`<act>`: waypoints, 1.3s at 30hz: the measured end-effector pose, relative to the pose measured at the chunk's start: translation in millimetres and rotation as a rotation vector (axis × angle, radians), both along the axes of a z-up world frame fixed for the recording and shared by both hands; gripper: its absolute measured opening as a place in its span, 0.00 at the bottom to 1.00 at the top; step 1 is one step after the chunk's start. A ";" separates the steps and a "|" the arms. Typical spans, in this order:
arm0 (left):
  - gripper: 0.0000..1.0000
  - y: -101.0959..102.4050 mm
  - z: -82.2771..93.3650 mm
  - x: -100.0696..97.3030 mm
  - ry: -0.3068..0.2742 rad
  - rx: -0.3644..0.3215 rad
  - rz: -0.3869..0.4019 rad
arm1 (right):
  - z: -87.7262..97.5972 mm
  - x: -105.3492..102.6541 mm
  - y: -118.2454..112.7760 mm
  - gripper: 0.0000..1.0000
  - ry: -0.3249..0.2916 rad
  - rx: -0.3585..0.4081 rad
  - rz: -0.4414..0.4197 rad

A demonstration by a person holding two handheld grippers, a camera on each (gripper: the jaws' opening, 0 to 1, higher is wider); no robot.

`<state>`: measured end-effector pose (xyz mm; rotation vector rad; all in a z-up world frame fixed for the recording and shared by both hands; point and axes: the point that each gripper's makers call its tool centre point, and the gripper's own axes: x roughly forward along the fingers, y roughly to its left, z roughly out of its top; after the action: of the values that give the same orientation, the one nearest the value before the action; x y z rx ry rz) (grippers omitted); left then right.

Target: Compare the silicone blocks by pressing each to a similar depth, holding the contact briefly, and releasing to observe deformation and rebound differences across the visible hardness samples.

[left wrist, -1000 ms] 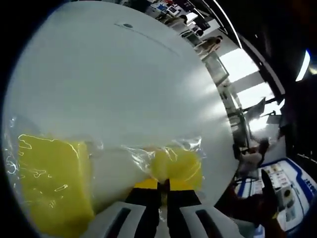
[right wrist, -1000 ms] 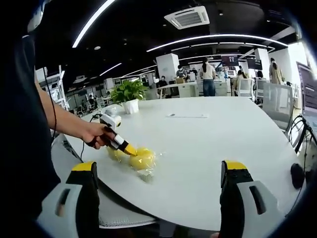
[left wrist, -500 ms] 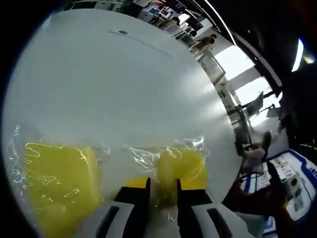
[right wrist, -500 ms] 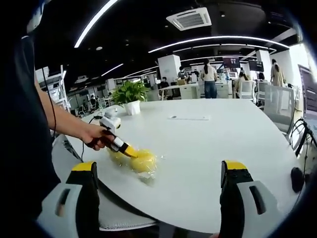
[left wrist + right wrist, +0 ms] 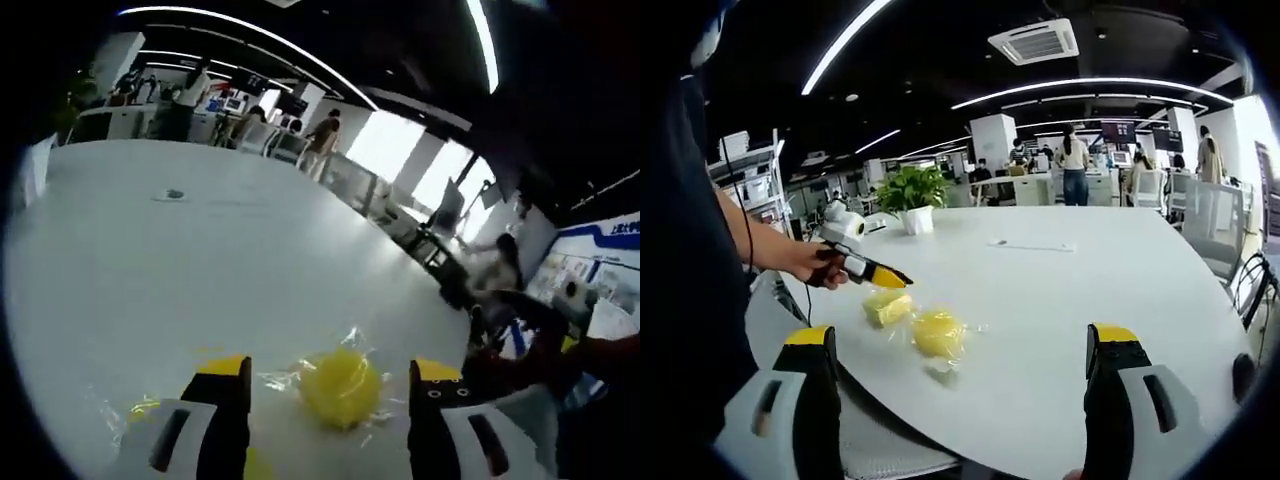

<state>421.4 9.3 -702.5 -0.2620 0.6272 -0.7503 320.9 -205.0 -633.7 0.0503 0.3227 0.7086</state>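
Left tool (image 5: 330,420) is hanging wide open, gripping nothing, above the bagged round yellow block (image 5: 340,388). Right tool (image 5: 960,400) is gaping empty too. Both blocks (image 5: 913,322) are lying on the white surface (image 5: 1070,290). Risk: slippery wrap making the block skid under an off-centre press.

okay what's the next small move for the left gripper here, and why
Probably lower the left gripper onto the other yellow block and press it. It hangs open above the table, clear of both bagged blocks, and the rounder block sits free between its jaws.
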 end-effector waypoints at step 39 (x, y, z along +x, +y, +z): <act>1.00 190.1 25.2 -91.4 -0.229 0.155 0.252 | -14.2 26.6 13.4 0.97 -0.021 -0.086 0.002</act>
<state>330.0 199.3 -677.3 -0.1073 0.4220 -0.4776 347.5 -191.5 -647.9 -0.0395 0.3332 0.6964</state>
